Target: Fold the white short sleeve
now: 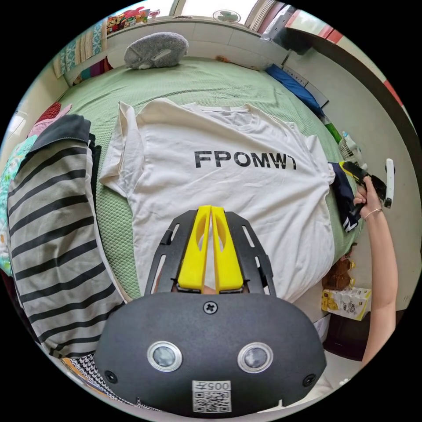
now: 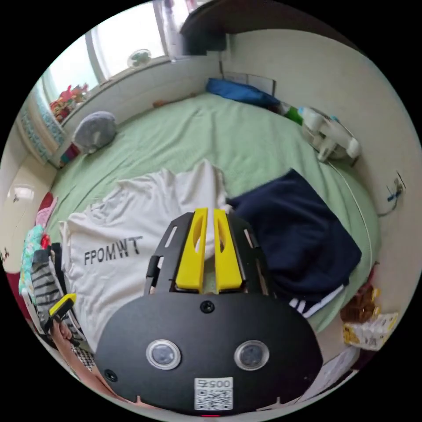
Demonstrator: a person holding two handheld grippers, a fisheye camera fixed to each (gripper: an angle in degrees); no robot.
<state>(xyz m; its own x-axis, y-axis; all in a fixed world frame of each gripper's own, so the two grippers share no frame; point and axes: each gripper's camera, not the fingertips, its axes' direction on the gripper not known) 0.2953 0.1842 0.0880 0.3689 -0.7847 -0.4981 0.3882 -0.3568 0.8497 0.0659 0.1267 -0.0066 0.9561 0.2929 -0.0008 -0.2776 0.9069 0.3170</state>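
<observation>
White short-sleeve tee (image 1: 228, 176) with black chest lettering lies spread front-up on the green bedspread (image 1: 189, 83), collar toward the far side of the bed, one sleeve (image 1: 121, 145) folded up along its edge at view left in the left gripper view; left gripper (image 1: 211, 209) sits above the lower part of the shirt, yellow jaws brought together at the tips with a thin gap lower down, nothing pinched between them as far as I can tell; striped grey-and-black garment (image 1: 48, 237) piled just beside the tee at view left; grey plush cushion (image 1: 156, 49) at the far end of the bed; navy garment (image 2: 294, 233) lies on the bedspread touching the tee's other sleeve (image 2: 198, 184), which is rumpled and lifted; right gripper (image 2: 206, 213) hovers over that sleeve near the navy edge, jaws nearly closed with a narrow slit between them, not gripping cloth; in the left gripper view the right gripper shows at far right in the person's hand (image 1: 367, 198), over the navy cloth; small white fan (image 2: 327, 136) at the bed edge by the wall; blue pillow (image 2: 239, 93) at the far corner
</observation>
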